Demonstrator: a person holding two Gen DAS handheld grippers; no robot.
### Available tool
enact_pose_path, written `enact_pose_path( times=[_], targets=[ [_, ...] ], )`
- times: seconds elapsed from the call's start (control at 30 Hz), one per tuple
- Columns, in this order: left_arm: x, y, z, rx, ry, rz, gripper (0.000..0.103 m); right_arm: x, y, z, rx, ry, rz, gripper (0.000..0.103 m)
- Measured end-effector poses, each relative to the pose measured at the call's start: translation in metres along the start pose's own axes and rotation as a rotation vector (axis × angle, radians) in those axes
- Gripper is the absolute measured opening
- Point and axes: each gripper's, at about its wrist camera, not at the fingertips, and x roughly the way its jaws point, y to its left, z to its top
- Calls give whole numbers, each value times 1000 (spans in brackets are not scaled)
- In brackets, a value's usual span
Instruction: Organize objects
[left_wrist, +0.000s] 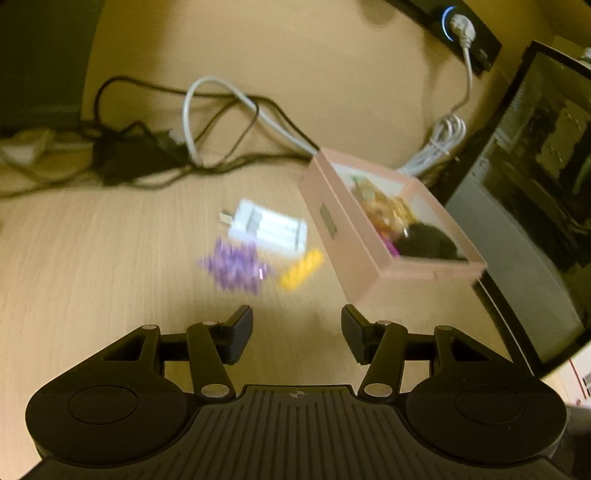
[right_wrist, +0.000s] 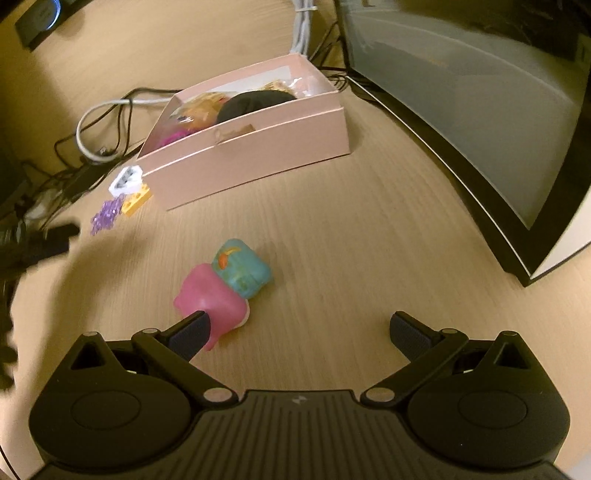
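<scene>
We read this as the gathering stage of the tidy-up: a pink box (right_wrist: 243, 162) already holds part of the clutter, and several small things still lie loose on the wooden surface (right_wrist: 351, 258). Our right tool (right_wrist: 297, 334) stands spread wide with nothing pinched; its left finger sits at the near edge of a pink and teal soft toy (right_wrist: 225, 291), which lies on the surface well in front of the box, though we cannot tell whether the finger actually touches it. The toy is off to the left of the gap between the fingers, so we judge the next move calls for shifting that tool left until the toy sits between the pads, closing on it, then carrying it over the box's near wall. Our left tool (left_wrist: 297, 334) is about half spread and empty, hovering over bare surface; ahead of it lie a purple spiky piece (left_wrist: 234, 269), a yellow block (left_wrist: 301, 271) and a white plug adapter (left_wrist: 267, 230), all close together just beside the box's end wall. Any of these looks like a fair target for that tool. Inside the box we make out a black rounded object (right_wrist: 255, 103), some orange-gold items (left_wrist: 384, 208) and something magenta (right_wrist: 173, 138); the blur keeps us from naming them further. The box looks partly filled, with room left along its far side.
</scene>
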Motion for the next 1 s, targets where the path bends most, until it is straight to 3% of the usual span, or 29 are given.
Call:
enact_pose_path(
  times=[0.33, 0.43, 0.53, 0.73, 0.9, 1.0],
  targets=[
    [89, 19, 83, -25, 16, 105, 56, 5, 9, 0, -85, 11, -35, 103],
    [114, 20, 94, 8, 54, 180, 42, 10, 20, -2, -146, 25, -89, 103],
    [122, 18, 90, 59, 81, 204, 36, 12, 26, -5, -187, 26, -106, 103],
    [111, 8, 71, 120, 107, 176, 26, 13, 22, -1, -178, 39, -80, 103],
    [87, -4, 43, 133, 115, 164, 26, 11, 26, 1, -218, 65, 21, 103],
    [68, -9, 25, 117, 115, 155, 26, 10, 22, 2, -172, 51, 66, 103]
  ],
)
